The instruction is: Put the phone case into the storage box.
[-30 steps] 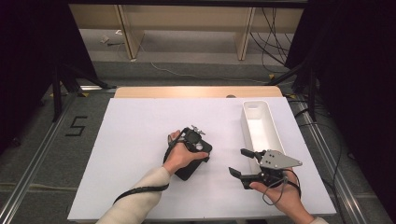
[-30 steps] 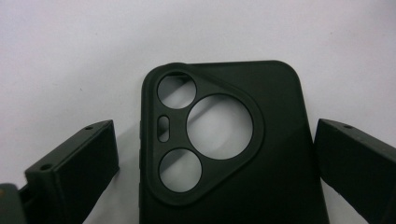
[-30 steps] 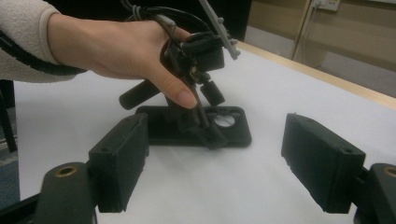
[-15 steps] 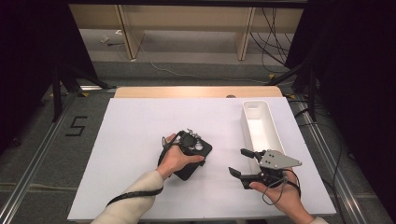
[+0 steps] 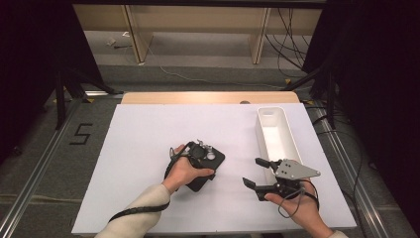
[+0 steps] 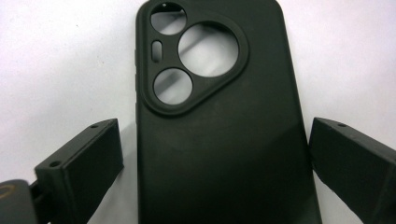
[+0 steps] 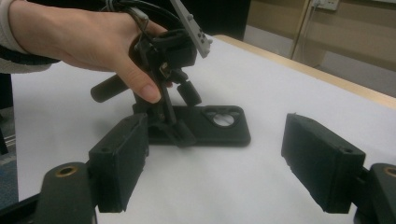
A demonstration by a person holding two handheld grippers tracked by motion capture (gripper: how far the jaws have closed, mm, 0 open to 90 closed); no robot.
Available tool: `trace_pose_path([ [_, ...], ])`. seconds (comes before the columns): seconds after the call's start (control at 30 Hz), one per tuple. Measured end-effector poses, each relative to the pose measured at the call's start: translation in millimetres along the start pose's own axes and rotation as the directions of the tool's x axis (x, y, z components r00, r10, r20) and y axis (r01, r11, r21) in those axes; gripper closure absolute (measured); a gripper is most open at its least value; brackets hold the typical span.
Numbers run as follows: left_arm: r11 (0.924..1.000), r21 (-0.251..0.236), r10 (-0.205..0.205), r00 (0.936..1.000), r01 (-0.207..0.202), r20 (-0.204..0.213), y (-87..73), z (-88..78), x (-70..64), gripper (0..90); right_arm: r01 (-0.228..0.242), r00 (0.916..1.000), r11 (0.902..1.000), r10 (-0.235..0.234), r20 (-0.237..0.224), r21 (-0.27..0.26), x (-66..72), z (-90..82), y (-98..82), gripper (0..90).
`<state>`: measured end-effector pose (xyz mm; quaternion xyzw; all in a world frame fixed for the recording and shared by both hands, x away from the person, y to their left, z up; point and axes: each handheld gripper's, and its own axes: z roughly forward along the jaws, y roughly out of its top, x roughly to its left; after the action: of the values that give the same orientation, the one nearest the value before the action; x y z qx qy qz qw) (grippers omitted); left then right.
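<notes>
A black phone case (image 5: 197, 184) with round camera cut-outs lies flat on the white table top (image 5: 148, 144), left of the middle. A hand holds my left gripper (image 5: 200, 153) pointing down over it. In the left gripper view the case (image 6: 219, 93) runs between the two jaws of that gripper (image 6: 219, 163), which stand open on either side of its long edges, with a thin gap at the left pad. My right gripper (image 5: 253, 172) hovers open near the front right with nothing in it. It faces the case (image 7: 219, 126) and the left gripper (image 7: 184, 114).
A long white bin (image 5: 275, 134) stands lengthwise at the right side of the table, just behind my right gripper. A wooden strip (image 5: 208, 97) borders the far edge. Metal rails and cables lie on the floor around the table.
The left forearm has swung slightly to the left, while its gripper stays over the case. The right hand has not moved.
</notes>
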<state>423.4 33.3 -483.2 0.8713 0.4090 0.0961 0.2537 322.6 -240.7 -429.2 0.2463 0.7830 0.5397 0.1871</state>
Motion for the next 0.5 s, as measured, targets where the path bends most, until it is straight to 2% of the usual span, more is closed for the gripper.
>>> trace_pose_path([
  [0.07,0.9999,0.005,0.011,0.9999,-0.011,0.001,-0.3,-0.5,-0.7,4.3,0.000,1.0000,1.0000,0.000,0.000,0.000,0.0,0.2,-0.1,24.1],
  [0.5,0.9996,0.021,0.020,0.9997,-0.020,-0.013,0.6,-3.4,-5.1,10.5,0.000,1.0000,1.0000,0.000,0.001,0.001,-0.1,0.2,-0.2,24.1],
])
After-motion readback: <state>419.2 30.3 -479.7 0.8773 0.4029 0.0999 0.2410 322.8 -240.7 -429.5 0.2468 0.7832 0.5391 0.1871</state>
